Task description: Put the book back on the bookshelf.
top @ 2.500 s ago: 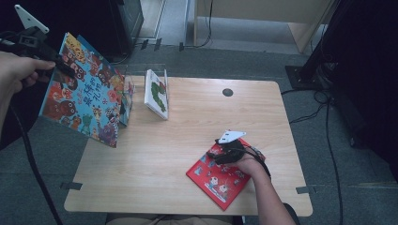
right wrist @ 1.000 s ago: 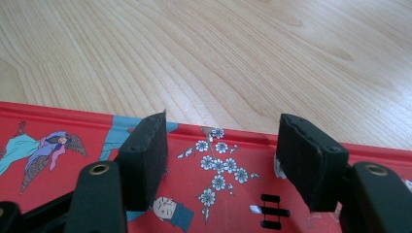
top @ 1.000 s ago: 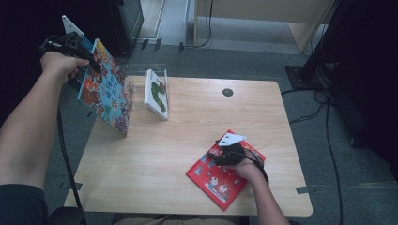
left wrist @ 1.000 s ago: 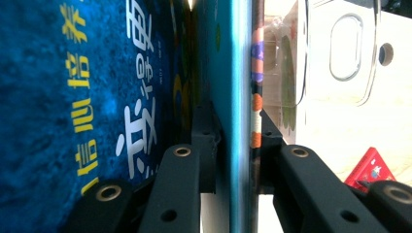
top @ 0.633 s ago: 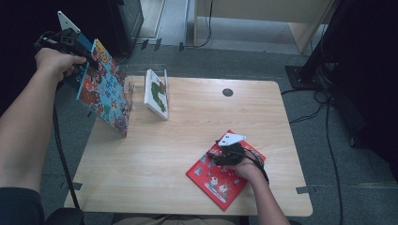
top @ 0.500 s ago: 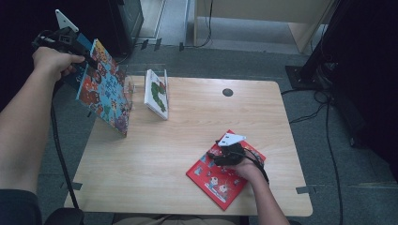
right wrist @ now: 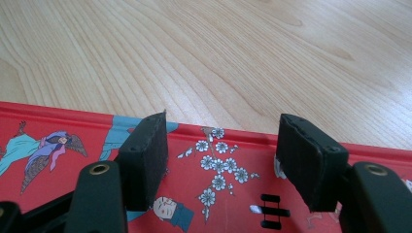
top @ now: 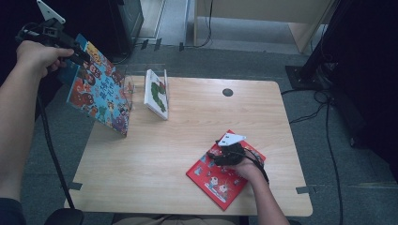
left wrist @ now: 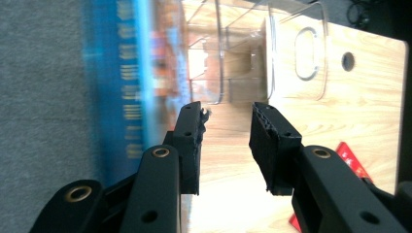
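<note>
Left gripper [top: 77, 55] hangs up by the table's far left corner, its jaws spread with bare air between them; they have just been opening. In the left gripper view the blue picture book [left wrist: 121, 82] sits just outside one jaw, blurred, not between the pads. From the high view that blue picture book [top: 99, 91] stands tilted at the left edge of the table [top: 187, 117], leaning against a clear plastic book rack [top: 129, 84]. In the same rack a white picture book [top: 156, 93] with a green caterpillar-like figure on its cover stands upright, a little apart from the blue one.

Over on the near right, the right gripper [top: 215, 158] rests low on a red picture book [top: 220, 180] lying flat near the table's front edge. Its jaws are spread wide over the red cover [right wrist: 214, 189], pinching nothing.

All of this sits on a pale wooden table with rounded corners and a small dark grommet hole [top: 227, 92] toward the far side. Grey carpet [top: 338, 140] surrounds it, with black cables [top: 328, 101] trailing on the right.
</note>
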Demonstrator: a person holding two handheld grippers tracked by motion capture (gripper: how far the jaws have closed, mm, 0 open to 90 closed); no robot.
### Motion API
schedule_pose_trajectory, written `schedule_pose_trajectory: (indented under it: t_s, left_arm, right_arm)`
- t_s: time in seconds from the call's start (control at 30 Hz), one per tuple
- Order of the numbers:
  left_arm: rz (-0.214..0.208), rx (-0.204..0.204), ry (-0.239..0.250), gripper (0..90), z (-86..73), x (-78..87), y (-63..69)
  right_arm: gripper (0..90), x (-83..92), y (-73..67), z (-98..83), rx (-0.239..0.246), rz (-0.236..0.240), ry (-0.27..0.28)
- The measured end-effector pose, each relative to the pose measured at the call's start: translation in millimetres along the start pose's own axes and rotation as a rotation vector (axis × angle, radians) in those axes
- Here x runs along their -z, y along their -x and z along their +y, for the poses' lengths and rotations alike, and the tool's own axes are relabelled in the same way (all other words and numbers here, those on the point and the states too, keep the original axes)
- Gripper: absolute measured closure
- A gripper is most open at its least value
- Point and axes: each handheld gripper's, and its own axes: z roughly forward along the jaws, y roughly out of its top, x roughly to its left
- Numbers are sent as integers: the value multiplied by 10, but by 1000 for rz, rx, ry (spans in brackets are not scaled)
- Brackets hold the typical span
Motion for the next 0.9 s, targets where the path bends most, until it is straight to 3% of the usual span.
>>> schedule_pose_trajectory:
  t_s: [0.17, 0.33, 0.4, 0.9]
  left_arm:
    - [9, -32, 0, 654, -32, 1, 63]
    - [-20, -62, 6, 639, -88, 0, 156]
    - [0, -89, 11, 634, -123, -5, 215]
    - [-74, -165, 42, 576, -441, -57, 352]
  right_arm:
    - [361, 1, -3, -1, 2, -1, 1]
    - [361, 2, -4, -2, 3, -3, 2]
    - [361, 2, -3, -2, 3, -2, 1]
    - [356, 1, 9, -1, -14, 5, -4]
